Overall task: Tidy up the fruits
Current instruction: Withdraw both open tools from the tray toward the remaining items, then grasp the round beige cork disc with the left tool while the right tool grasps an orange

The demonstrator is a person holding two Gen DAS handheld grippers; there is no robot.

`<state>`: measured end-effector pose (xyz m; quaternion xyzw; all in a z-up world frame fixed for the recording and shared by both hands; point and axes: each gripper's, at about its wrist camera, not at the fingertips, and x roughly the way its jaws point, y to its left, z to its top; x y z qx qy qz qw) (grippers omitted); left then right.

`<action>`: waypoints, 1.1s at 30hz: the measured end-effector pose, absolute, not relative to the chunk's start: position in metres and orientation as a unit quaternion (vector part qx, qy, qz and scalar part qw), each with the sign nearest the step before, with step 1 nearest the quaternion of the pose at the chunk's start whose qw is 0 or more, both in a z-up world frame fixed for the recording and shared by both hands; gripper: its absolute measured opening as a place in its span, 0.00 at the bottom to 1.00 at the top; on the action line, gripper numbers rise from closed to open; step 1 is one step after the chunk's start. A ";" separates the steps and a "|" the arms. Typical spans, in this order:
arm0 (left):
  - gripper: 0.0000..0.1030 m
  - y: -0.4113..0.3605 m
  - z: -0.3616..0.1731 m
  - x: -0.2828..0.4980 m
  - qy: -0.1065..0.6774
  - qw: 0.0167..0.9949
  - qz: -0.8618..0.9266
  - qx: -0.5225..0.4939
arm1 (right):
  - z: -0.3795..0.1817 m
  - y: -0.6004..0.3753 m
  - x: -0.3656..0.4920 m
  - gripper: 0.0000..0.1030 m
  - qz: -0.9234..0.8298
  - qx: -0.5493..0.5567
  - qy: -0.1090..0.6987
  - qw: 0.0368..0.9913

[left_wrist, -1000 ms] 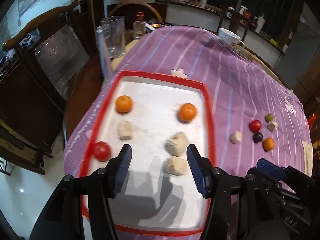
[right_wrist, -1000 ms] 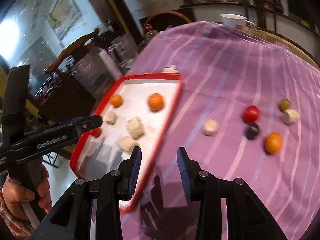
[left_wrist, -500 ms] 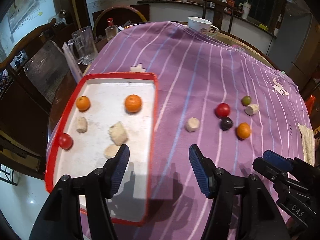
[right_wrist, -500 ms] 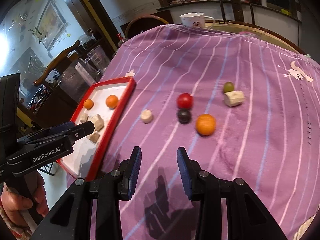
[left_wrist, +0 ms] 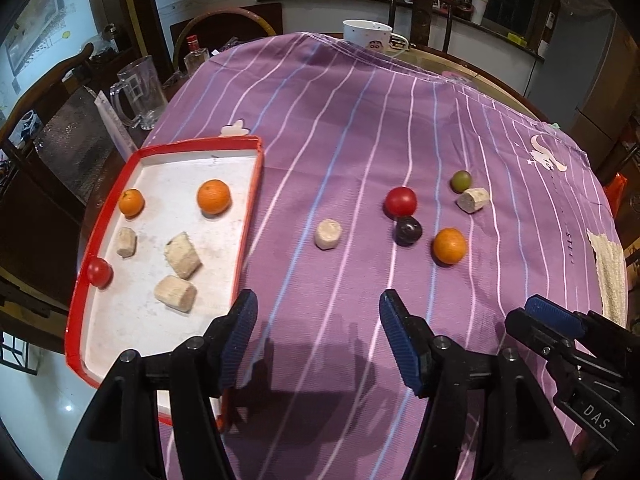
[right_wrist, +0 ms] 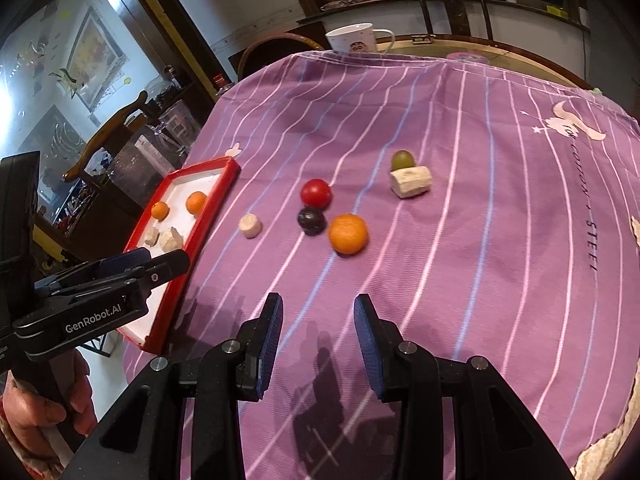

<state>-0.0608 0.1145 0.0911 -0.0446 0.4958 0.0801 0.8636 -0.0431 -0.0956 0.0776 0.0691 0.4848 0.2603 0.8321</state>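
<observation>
A red-rimmed white tray (left_wrist: 256,184) at the left holds two oranges (left_wrist: 213,197), a red tomato (left_wrist: 99,272) and three beige chunks (left_wrist: 182,255). On the purple striped cloth lie a beige chunk (left_wrist: 328,233), a red tomato (left_wrist: 401,201), a dark plum (left_wrist: 408,231), an orange (left_wrist: 449,245), a green fruit (left_wrist: 461,181) and another beige chunk (left_wrist: 473,199). My left gripper (left_wrist: 318,332) is open and empty above the cloth, just right of the tray. My right gripper (right_wrist: 318,336) is open and empty, short of the orange (right_wrist: 348,234).
A white mug (left_wrist: 367,35) stands at the table's far edge. A glass mug (left_wrist: 138,94) and a small bottle (left_wrist: 196,54) stand beyond the tray at the left. A beige mat (left_wrist: 610,272) lies at the right edge. Wooden chairs surround the table.
Both grippers have swung right, from over the tray toward the loose fruit on the cloth. The fruit group now sits nearer the middle of both views. Nothing was picked up.
</observation>
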 end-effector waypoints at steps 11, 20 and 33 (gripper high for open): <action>0.65 0.119 0.064 -0.051 0.518 0.849 0.082 -0.070 | 0.063 -0.120 -0.032 0.40 0.230 0.082 0.499 0.832; 0.65 0.129 0.047 -0.023 0.518 0.851 0.055 -0.069 | 0.055 -0.115 -0.004 0.40 0.229 0.073 0.502 0.831; 0.64 0.129 0.016 0.027 0.539 0.841 -0.019 -0.037 | 0.030 -0.059 0.029 0.40 0.246 0.017 0.509 0.825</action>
